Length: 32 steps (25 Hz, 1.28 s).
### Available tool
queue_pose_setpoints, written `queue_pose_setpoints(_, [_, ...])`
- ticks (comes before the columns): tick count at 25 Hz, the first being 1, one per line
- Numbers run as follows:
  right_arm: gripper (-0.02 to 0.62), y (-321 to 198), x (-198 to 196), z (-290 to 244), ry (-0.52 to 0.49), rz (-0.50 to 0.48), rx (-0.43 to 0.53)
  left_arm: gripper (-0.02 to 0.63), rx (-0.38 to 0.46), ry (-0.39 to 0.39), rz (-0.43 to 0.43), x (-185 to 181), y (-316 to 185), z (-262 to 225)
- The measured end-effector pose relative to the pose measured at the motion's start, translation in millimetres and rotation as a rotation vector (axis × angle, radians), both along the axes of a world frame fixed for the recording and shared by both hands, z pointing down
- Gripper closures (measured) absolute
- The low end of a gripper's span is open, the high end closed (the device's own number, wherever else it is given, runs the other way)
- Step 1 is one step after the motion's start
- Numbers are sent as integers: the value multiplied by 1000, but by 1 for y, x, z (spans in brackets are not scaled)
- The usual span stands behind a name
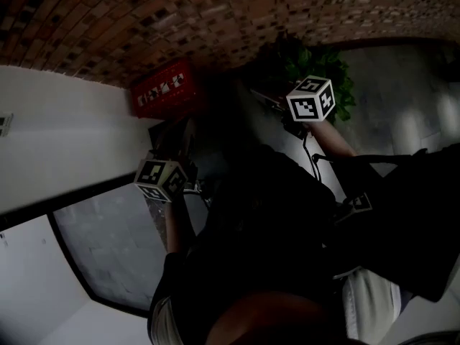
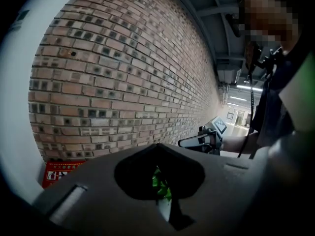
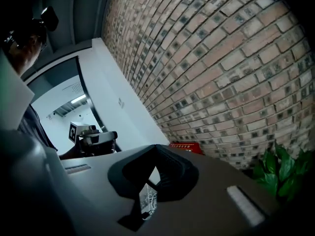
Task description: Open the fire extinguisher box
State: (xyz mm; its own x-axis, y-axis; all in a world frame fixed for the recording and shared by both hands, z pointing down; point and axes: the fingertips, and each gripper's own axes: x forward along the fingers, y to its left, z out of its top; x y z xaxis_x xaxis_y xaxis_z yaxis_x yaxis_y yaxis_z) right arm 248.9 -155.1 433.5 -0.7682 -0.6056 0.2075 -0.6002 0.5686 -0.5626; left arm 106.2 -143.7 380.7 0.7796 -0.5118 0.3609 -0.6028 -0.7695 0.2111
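The left gripper (image 2: pixel 157 147) is held out ahead on a forearm (image 1: pixel 172 228), its nose tipped a little below level toward the brick wall (image 2: pixel 123 73). Its jaws are pressed together on nothing. The red fire extinguisher box (image 1: pixel 164 88) sits at the foot of that wall, near the corner with the white wall (image 1: pixel 57 135), well apart from both grippers. The right gripper (image 3: pixel 156 149) also reaches forward, rolled onto its side and well apart from the left one, with its jaws closed and empty. A green plant (image 3: pixel 280 168) stands near it at the wall's foot, and grey floor (image 1: pixel 402 99) lies open to the right
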Motion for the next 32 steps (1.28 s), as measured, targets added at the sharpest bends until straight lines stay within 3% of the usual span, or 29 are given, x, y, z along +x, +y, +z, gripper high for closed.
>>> queue_pose_setpoints(7, [594, -24, -3, -15, -17, 50, 2, 606, 35, 4, 37, -9, -25, -17])
queue_pose_setpoints(13, [594, -40, -33, -20, 20, 59, 8, 606, 33, 31, 70, -40, -48, -13])
queue_pose_setpoints(17, [594, -49, -45, -17, 16, 126, -12, 606, 67, 49, 132, -46, -75, -15])
queue_pose_setpoints(20, [594, -68, -84, -15, 19, 82, -3, 606, 103, 42, 80, -81, -90, -19])
queue_pose_setpoints(23, [594, -89, -129, -15, 39, 5, 2, 606, 79, 51, 24, -118, -115, -10])
queue_pose_setpoints(28, [594, -117, -187, -15, 108, -74, 21, 606, -52, 91, -76, -174, -162, 39])
queue_pose_setpoints(32, [594, -118, -202, 3, 165, -95, -20, 606, -190, 179, -263, -212, -196, 97])
